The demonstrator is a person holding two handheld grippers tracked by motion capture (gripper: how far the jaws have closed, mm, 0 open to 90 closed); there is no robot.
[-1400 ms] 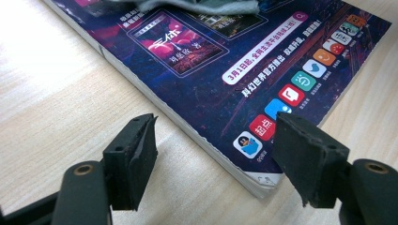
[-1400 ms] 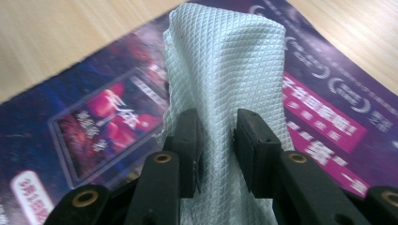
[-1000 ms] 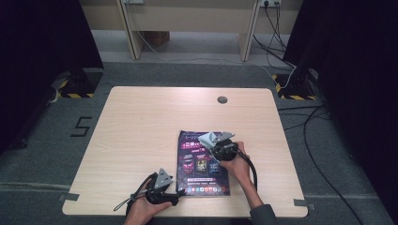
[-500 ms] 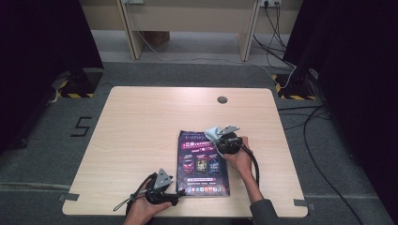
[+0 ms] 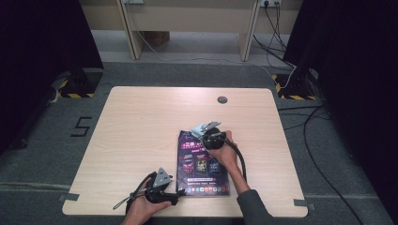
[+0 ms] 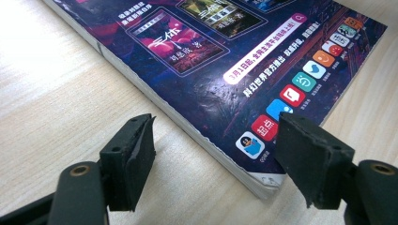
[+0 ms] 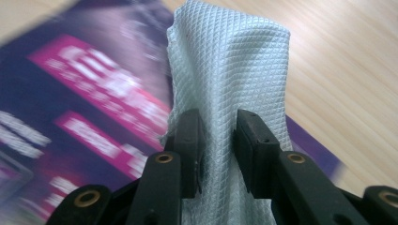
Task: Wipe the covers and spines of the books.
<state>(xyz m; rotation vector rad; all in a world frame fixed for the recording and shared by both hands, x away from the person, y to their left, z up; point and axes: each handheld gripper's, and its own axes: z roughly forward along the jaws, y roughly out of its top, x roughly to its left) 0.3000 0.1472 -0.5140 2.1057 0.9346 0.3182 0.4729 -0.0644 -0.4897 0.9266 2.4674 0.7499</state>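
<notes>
Wiping job, by the look of it: magazine [image 5: 202,164] lies flat on the table [image 5: 141,126], near edge, a bit R of centre, cover up. R gripper [image 5: 205,132] sits at the magazine's 12 o'clock edge, jaws clamped on a white waffle-weave cloth [image 7: 230,70]; in the right gripper view the cloth is bunched between the pads and stands up past them, over the cover's far end w/ bare wood just beyond. Its jaws have just been nipping in a touch, cloth between them. L gripper [image 5: 162,194] is at the magazine's 7 o'clock corner, jaws apart, nothing pinched; left gripper view shows the corner [image 6: 263,180] lying between the two pads, R pad over the cover's edge, L pad on the wood side, can't tell if either touches. To do the stroke well, imo: keep the cloth squeezed hard so it doesn't slip out, drag flat & low along the cover from 12 toward 6, light pressure so the pages don't ruck. L should pin that corner or the whole thing slides w/ the wipe. Risk: the cloth running off the far edge onto the wood.
</notes>
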